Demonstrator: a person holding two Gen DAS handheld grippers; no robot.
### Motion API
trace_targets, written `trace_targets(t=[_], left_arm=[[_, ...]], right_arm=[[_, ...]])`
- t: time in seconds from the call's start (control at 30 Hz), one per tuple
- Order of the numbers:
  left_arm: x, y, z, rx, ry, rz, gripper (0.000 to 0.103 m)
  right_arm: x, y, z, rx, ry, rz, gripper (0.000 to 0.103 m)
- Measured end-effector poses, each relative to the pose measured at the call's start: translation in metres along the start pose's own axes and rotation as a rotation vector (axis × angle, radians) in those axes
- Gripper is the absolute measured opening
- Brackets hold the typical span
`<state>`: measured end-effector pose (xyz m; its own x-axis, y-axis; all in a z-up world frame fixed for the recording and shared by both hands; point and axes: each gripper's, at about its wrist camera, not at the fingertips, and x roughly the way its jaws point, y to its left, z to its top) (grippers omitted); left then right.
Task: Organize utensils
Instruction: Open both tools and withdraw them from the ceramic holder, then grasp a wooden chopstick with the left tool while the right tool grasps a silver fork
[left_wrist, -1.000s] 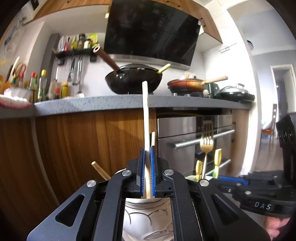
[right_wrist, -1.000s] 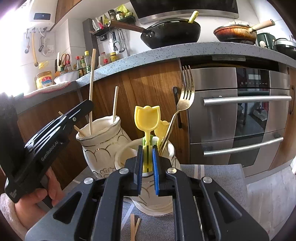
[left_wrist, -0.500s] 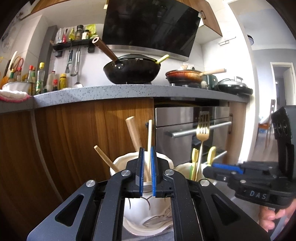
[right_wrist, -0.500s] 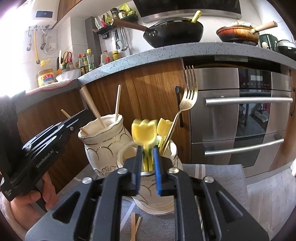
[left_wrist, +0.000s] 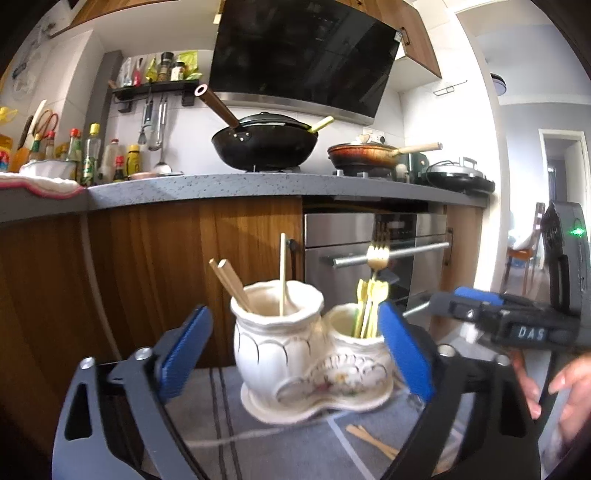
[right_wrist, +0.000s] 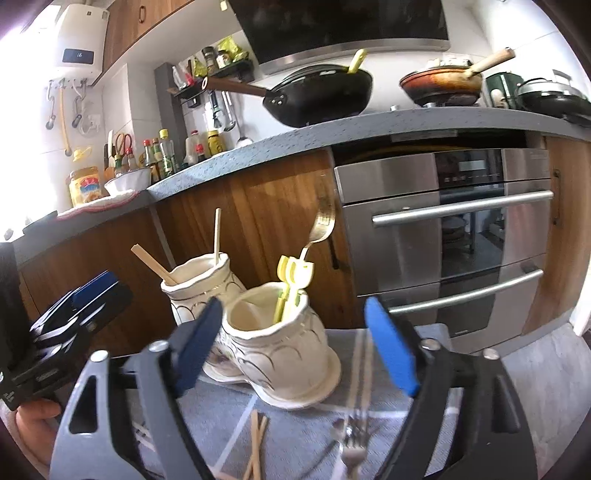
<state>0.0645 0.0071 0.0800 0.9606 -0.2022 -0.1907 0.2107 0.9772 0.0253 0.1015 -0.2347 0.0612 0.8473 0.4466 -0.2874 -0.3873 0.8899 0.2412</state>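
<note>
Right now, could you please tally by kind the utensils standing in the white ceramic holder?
Wooden chopsticks: 3
Gold fork: 1
Yellow tulip-topped utensils: 3
Total: 7

Black wok (left_wrist: 265, 147) on grey counter (left_wrist: 207, 186), brown handle pointing to 10 o'clock; yellow utensil (left_wrist: 320, 124) leaning out of its rim at 2 o'clock. Orange-brown pan (left_wrist: 364, 156) at 3 o'clock of wok, pale handle pointing right. Dark lidded pan (left_wrist: 458, 175) further right. Black hood (left_wrist: 303, 55) at 12 o'clock above wok. Bottles (left_wrist: 86, 155) near counter's left end, at 9 o'clock of wok; shelf (left_wrist: 155, 88) above them. Steel oven (right_wrist: 443, 236) under counter, two bar handles. Wood cabinet (left_wrist: 155, 266) left of oven.
</note>
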Motion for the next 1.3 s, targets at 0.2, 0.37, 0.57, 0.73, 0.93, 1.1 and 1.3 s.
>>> trace_targets(t=[0.2,0.37,0.57,0.73,0.93,1.1,1.3], left_arm=[[-0.022,-0.01,-0.02,0.019,0.055,-0.009,0.097],[-0.03,-0.018,-0.043,0.035,0.117,-0.024,0.097],[-0.028,-0.027,-0.064,0.058,0.197,-0.03,0.097],[-0.022,-0.027,-0.076,0.054,0.26,-0.036,0.097],[-0.012,-0.025,-0.087,0.046,0.339,-0.039,0.097],[-0.004,-0.027,-0.093,0.057,0.39,-0.038,0.097],[-0.002,-0.029,-0.094,0.057,0.406,-0.046,0.097]], right_arm=[[-0.022,-0.012,-0.016,0.026,0.012,-0.052,0.098],[-0.035,-0.026,-0.032,0.056,0.053,-0.116,0.098],[-0.038,-0.038,-0.052,0.067,0.117,-0.174,0.098],[-0.033,-0.035,-0.067,0.027,0.199,-0.213,0.098],[-0.016,-0.027,-0.079,-0.031,0.312,-0.227,0.098],[0.0,-0.016,-0.087,-0.079,0.391,-0.218,0.093],[0.014,-0.011,-0.096,-0.103,0.468,-0.203,0.067]])
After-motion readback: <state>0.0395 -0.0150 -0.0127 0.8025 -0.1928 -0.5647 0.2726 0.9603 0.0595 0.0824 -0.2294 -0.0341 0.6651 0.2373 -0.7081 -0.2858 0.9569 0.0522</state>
